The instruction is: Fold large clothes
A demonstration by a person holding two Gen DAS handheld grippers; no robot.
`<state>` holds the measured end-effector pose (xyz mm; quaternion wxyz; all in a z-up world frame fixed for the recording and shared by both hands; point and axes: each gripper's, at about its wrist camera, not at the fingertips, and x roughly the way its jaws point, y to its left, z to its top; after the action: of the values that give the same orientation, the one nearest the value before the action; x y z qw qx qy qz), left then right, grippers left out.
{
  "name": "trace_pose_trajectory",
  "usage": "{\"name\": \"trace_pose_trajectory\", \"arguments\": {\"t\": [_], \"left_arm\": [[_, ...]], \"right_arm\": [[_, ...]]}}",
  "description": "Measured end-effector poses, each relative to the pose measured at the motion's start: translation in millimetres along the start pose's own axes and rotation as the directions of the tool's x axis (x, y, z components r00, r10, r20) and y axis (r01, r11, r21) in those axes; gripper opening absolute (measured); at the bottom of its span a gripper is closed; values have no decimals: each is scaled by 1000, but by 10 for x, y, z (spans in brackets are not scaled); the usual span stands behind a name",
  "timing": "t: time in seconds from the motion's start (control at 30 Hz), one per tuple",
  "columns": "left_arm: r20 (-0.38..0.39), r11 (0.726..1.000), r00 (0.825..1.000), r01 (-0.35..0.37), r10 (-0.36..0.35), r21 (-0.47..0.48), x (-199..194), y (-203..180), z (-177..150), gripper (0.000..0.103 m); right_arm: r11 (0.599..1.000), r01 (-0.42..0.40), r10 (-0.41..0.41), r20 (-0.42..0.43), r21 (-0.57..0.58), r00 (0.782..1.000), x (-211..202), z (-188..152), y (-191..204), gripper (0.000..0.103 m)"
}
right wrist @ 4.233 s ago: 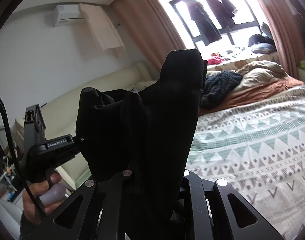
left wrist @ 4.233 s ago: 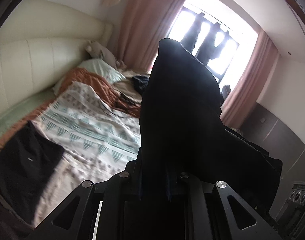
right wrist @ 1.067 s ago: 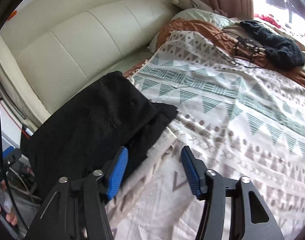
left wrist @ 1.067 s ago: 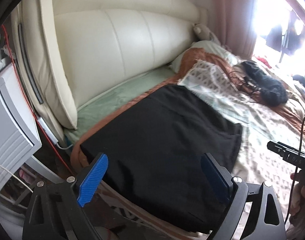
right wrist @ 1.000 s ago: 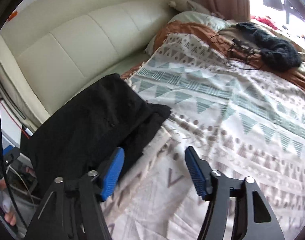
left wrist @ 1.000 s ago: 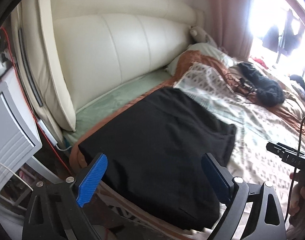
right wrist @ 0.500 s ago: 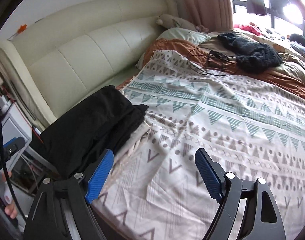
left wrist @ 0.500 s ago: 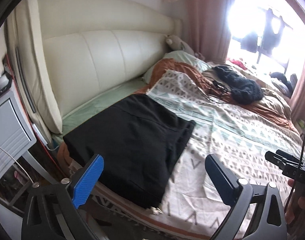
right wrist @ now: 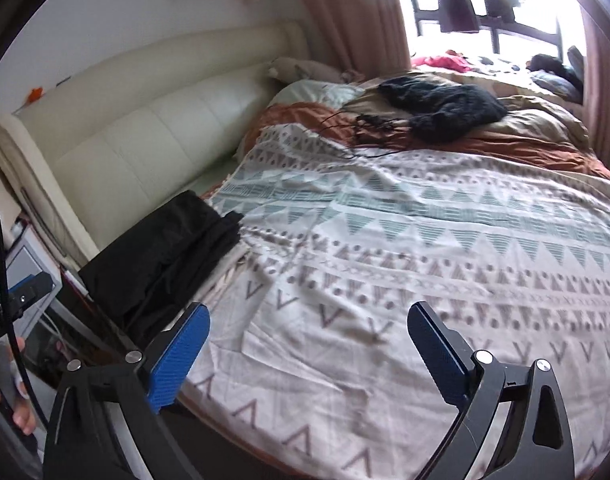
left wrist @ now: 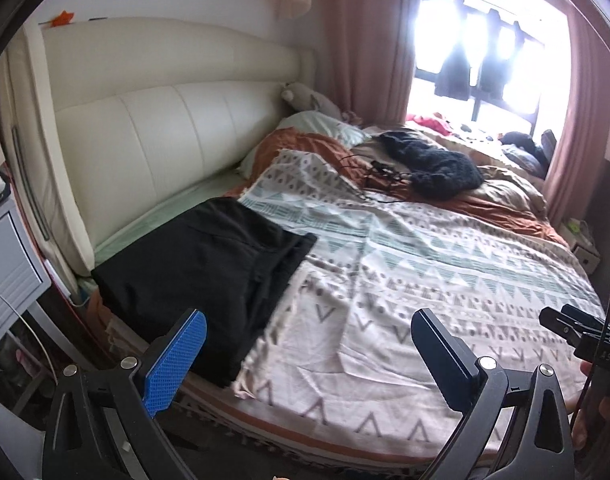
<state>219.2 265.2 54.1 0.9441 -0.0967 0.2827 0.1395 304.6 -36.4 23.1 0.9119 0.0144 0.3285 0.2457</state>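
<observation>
A folded black garment [left wrist: 209,272] lies flat on the near left corner of the bed, by the cream headboard [left wrist: 153,128]; it also shows in the right wrist view [right wrist: 161,256]. My left gripper [left wrist: 305,332] is open and empty, held back from the bed's edge, to the right of the garment. My right gripper [right wrist: 309,328] is open and empty above the patterned blanket [right wrist: 425,248], right of the garment. A dark knitted garment [left wrist: 433,164] lies far back on the bed, also in the right wrist view [right wrist: 445,108].
A grey bedside unit [left wrist: 9,264] stands left of the bed. Black cables [left wrist: 377,176] lie near the knitted garment. Pillows and a rumpled orange duvet [left wrist: 505,208] fill the far side. Clothes hang at the bright window [left wrist: 465,64] between pink curtains.
Both grippers let go of the black garment, which now lies folded on the bed corner. Both have pulled back and up from it, so more of the bed shows.
</observation>
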Motion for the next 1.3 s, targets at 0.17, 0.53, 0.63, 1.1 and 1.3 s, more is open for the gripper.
{"name": "trace_pose_trajectory", "arguments": {"t": [0.17, 0.53, 0.63, 1.1, 1.3], "left_arm": [[26, 999, 999, 24, -25, 32, -187, -220, -110, 102], [62, 995, 995, 75, -79, 61, -634, -574, -500, 102], [81, 994, 993, 85, -90, 71, -775, -633, -612, 102], [132, 983, 983, 105, -125, 148, -1185, -950, -1305, 102], [156, 978, 975, 133, -157, 159, -1310, -1057, -1576, 102]], "right_arm": [[999, 34, -35, 45, 29, 998, -387, -150, -281, 100], [992, 124, -125, 116, 17, 985, -1065, -587, -510, 101], [991, 135, -137, 127, 21, 982, -1213, -753, -572, 101], [985, 146, -159, 150, 91, 976, -1778, -1584, -967, 101], [978, 178, -195, 175, 108, 965, -2004, -1849, -1160, 101]]}}
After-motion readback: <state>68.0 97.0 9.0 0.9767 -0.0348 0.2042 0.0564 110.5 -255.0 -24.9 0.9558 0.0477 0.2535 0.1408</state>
